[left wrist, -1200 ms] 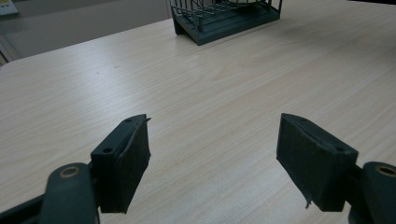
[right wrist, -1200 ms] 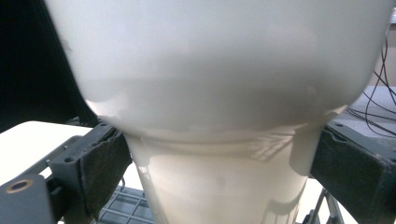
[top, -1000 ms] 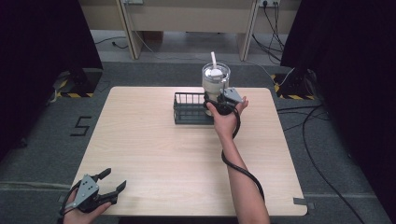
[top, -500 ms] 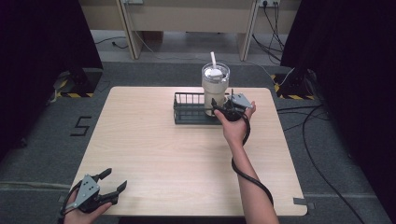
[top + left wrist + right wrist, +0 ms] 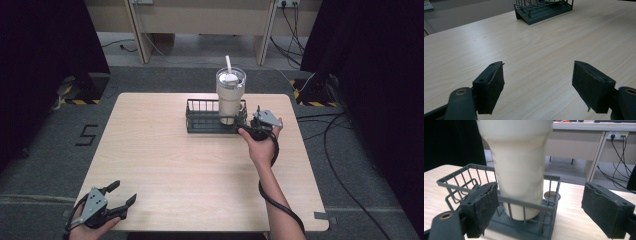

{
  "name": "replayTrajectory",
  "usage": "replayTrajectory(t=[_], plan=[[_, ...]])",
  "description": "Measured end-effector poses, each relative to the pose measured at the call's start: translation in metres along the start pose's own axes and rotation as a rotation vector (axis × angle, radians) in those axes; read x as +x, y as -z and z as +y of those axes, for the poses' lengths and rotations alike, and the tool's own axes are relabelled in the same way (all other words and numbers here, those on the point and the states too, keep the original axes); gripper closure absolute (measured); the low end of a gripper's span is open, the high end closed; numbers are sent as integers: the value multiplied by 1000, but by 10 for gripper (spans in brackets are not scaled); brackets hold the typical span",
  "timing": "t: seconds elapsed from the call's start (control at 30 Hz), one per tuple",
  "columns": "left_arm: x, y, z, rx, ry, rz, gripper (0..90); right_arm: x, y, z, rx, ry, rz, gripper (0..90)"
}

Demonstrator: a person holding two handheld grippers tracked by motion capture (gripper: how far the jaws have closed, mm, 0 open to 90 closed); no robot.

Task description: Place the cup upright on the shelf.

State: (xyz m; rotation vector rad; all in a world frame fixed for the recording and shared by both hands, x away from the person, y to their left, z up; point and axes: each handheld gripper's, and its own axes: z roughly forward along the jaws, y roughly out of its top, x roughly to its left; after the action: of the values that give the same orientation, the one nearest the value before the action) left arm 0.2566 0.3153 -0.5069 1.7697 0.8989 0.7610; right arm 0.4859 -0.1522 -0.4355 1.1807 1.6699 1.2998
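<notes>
Resting at the near left corner of the bench (image 5: 165, 165): left gripper (image 5: 121, 196), held low in a hand, jaws spread wide and holding nothing, pointed toward the far right. Bare wood lies ahead of it and to its right, with free room across the whole left half and the middle of the bench; the near edge and the left edge are both close to this hand.

Wire basket (image 5: 204, 123): dark, rectangular, standing right of centre near the far edge of the bench. Its left part holds nothing.

Tumbler (image 5: 230, 97): cream body, clear lid, white straw, upright in the right end of the basket and rising well above its rim.

Right gripper (image 5: 251, 117): just beside the right end of the basket, held by a hand on an arm stretched forward from the near edge, cable looping back along the forearm. Jaws wide apart, gripping nothing. A strip of bare bench remains between this gripper and the right edge.

Left gripper view: both black jaw pads over bare wood, the basket (image 5: 544, 10) far off at the top.

Right gripper view: tumbler (image 5: 517, 170) close ahead behind the basket wires (image 5: 524, 205), the left jaw in front of the basket wall, the right jaw out over bare bench; a small round brown mark (image 5: 550, 194) on the bench just past the basket corner.
</notes>
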Motion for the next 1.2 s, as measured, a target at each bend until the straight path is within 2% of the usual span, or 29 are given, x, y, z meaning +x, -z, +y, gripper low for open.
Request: replayTrajectory(t=[0.7,1.2], plan=[[-2,0,0,-6,5,5,249,-21,58,-18,28,0,-7,149],[-2,0,0,-3,4,8,249,-36,101,-45,54,-15,-34,149]])
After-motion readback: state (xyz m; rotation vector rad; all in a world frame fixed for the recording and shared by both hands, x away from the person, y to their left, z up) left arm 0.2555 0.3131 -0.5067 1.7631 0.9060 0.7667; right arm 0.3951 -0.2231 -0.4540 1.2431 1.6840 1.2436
